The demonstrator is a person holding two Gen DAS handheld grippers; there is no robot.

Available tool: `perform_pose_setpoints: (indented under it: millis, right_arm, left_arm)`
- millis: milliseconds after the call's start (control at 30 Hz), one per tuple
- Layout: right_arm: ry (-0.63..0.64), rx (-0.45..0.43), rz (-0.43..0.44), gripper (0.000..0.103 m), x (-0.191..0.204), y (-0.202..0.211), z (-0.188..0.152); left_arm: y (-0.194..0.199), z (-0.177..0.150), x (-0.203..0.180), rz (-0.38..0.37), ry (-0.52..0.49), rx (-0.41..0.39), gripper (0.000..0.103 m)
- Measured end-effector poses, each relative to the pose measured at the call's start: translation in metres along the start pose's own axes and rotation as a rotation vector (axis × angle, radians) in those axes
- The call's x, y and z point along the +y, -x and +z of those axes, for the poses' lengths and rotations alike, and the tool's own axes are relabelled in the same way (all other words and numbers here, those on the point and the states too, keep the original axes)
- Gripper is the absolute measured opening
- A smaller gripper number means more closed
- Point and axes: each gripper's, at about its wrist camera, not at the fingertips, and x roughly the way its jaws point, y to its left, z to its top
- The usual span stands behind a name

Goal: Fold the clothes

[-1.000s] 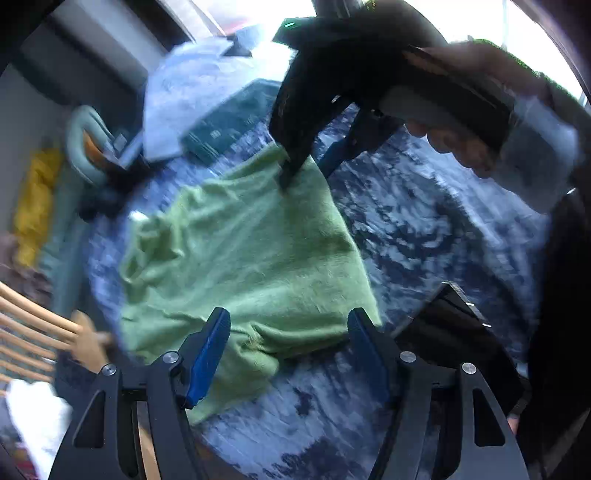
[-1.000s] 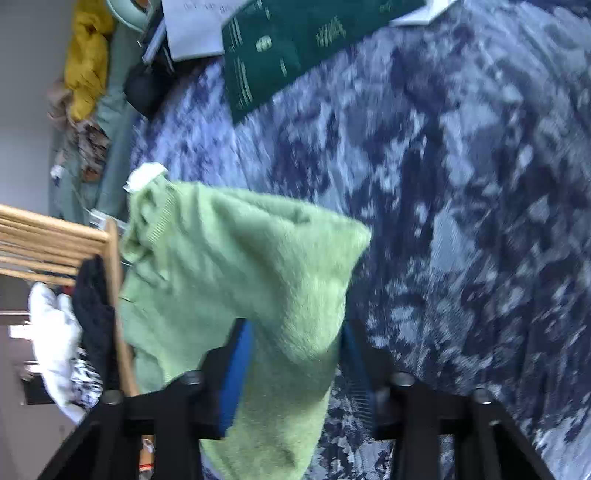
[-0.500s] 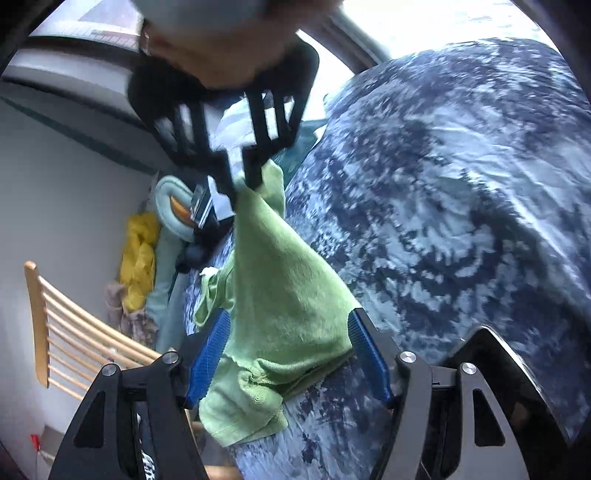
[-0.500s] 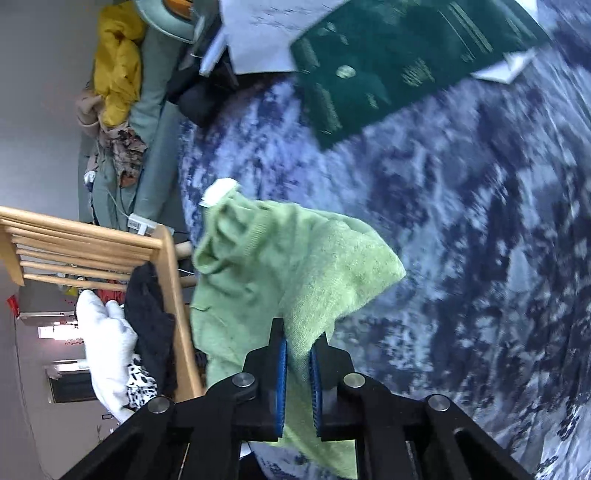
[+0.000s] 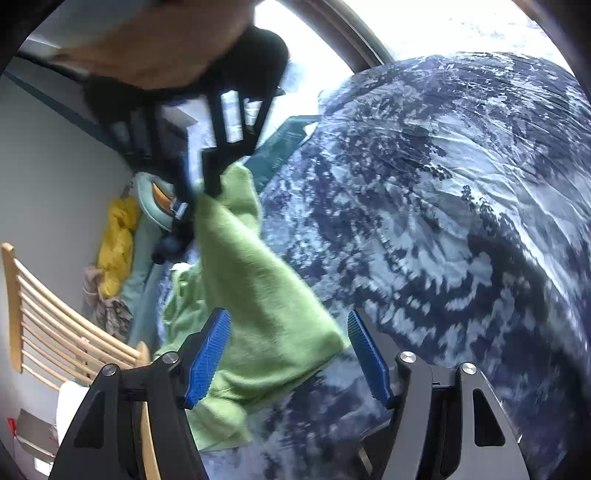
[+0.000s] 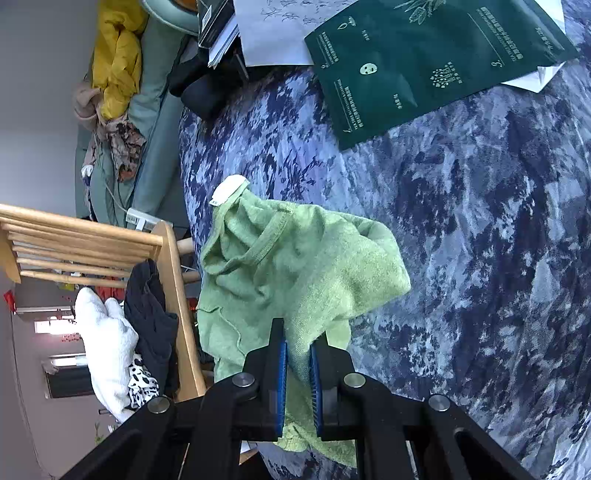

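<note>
A green garment (image 6: 295, 269) hangs lifted over the blue patterned bedspread (image 6: 480, 240). My right gripper (image 6: 297, 354) is shut on one edge of it and holds it up; the white label (image 6: 229, 190) sits at its far end. In the left wrist view the right gripper (image 5: 201, 184) shows above, pinching the garment (image 5: 258, 302) at its top. My left gripper (image 5: 288, 354) is open, with its blue pads on either side of the garment's lower part, not clamped on it.
A wooden chair (image 6: 110, 240) with white and dark clothes (image 6: 122, 343) draped on it stands at the bed's left edge. A dark green packet (image 6: 424, 62) and papers (image 6: 273, 33) lie at the far end. Yellow and teal clothes (image 6: 118, 55) pile beyond.
My right gripper closed on the green garment and lifted it off the bedspread. My left gripper tilted up and stayed open around the hanging cloth.
</note>
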Motion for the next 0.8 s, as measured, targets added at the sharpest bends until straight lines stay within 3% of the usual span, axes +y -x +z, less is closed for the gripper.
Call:
perform_pose_setpoints:
  millis: [133, 400, 433, 467, 500, 633, 700, 767, 800]
  right_arm:
    - [0.014, 0.007, 0.001, 0.009, 0.002, 0.004, 0.0]
    - [-0.007, 0.011, 0.003, 0.009, -0.009, 0.006, 0.0]
    - [-0.011, 0.012, 0.001, 0.009, -0.011, 0.005, -0.001]
    - [-0.015, 0.012, 0.0, 0.01, -0.013, 0.004, -0.001]
    - [-0.02, 0.014, -0.002, 0.01, -0.016, 0.003, -0.001]
    - [-0.035, 0.031, -0.035, 0.012, -0.028, -0.001, -0.005]
    - [-0.047, 0.037, -0.06, 0.016, -0.036, -0.004, -0.007]
    - [-0.061, 0.044, -0.07, 0.038, -0.046, -0.007, -0.009]
    - [-0.066, 0.049, -0.075, 0.042, -0.051, -0.008, -0.01]
  left_arm:
    - [-0.011, 0.001, -0.005, 0.002, 0.031, 0.031, 0.068]
    - [-0.029, -0.018, 0.015, 0.086, 0.02, 0.11, 0.066]
    - [-0.029, -0.021, 0.02, 0.08, 0.033, 0.114, 0.061]
    - [-0.03, -0.024, 0.023, 0.066, 0.043, 0.123, 0.035]
    - [-0.029, -0.026, 0.026, 0.042, 0.047, 0.135, 0.023]
    - [-0.023, -0.032, 0.036, -0.048, 0.072, 0.162, 0.022]
    - [-0.013, -0.033, 0.043, -0.094, 0.104, 0.153, 0.022]
    - [-0.008, -0.033, 0.05, -0.138, 0.141, 0.159, 0.022]
    - [-0.006, -0.034, 0.053, -0.156, 0.157, 0.167, 0.022]
